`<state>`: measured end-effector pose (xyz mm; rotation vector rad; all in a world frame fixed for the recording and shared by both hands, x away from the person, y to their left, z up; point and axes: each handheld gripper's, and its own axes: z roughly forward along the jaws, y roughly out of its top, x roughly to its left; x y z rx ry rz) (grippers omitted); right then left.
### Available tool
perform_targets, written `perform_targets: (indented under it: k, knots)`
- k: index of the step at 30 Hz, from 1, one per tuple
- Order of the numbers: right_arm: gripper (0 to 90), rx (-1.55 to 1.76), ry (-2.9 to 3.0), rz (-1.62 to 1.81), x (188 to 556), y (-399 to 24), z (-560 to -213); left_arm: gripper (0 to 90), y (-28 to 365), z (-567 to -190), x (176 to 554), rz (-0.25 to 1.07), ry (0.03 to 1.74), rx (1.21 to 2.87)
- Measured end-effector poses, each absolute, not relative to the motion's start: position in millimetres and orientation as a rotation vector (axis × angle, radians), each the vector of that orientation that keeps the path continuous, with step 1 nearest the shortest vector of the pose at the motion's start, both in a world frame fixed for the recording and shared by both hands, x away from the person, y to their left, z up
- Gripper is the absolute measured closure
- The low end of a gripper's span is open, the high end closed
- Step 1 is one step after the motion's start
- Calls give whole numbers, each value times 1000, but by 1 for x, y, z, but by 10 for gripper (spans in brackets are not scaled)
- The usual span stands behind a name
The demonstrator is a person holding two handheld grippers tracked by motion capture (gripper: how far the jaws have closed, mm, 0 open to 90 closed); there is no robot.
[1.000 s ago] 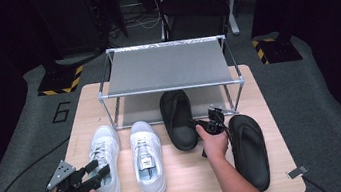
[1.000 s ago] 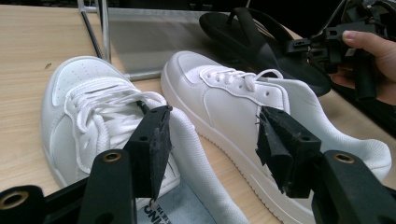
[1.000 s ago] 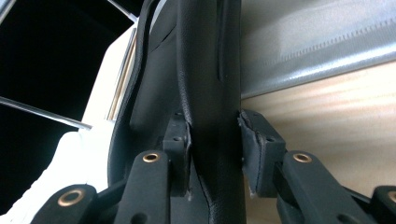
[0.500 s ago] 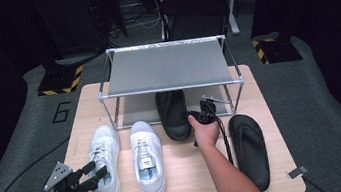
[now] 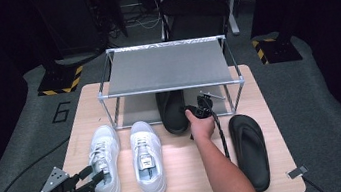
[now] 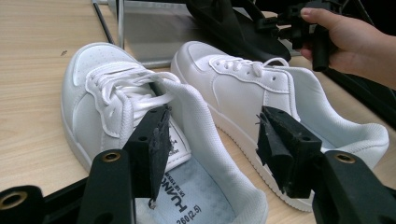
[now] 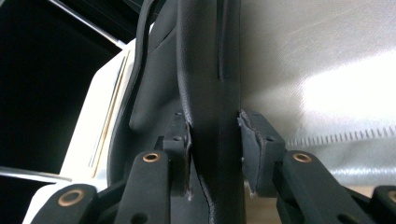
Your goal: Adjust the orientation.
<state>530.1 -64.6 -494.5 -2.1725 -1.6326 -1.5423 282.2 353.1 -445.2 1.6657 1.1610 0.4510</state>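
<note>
Left gripper near-left, jaws apart around the heel rim of the left white sneaker, not pressing. Second white sneaker just right. Other black slipper near-right on table. Farther, right gripper clamped on black slipper, its toe under the rack.

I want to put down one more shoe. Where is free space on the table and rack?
The rack's top shelf is bare. So is the lower shelf left of the black sandal that the right gripper grips. Table centre is crowded: white sneakers, second sandal.
</note>
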Motion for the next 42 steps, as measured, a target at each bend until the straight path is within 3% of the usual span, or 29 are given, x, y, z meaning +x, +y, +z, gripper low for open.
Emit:
perform_targets:
  k: [25, 42]
  knots:
    - [650, -2279, -1615, -1576, 568, -56, -513, 440, 359, -443, 278, 456, 1181, 1675]
    - [647, -2252, -1517, -1548, 572, -50, -523, 439, 349, -444, 281, 435, 1170, 1703]
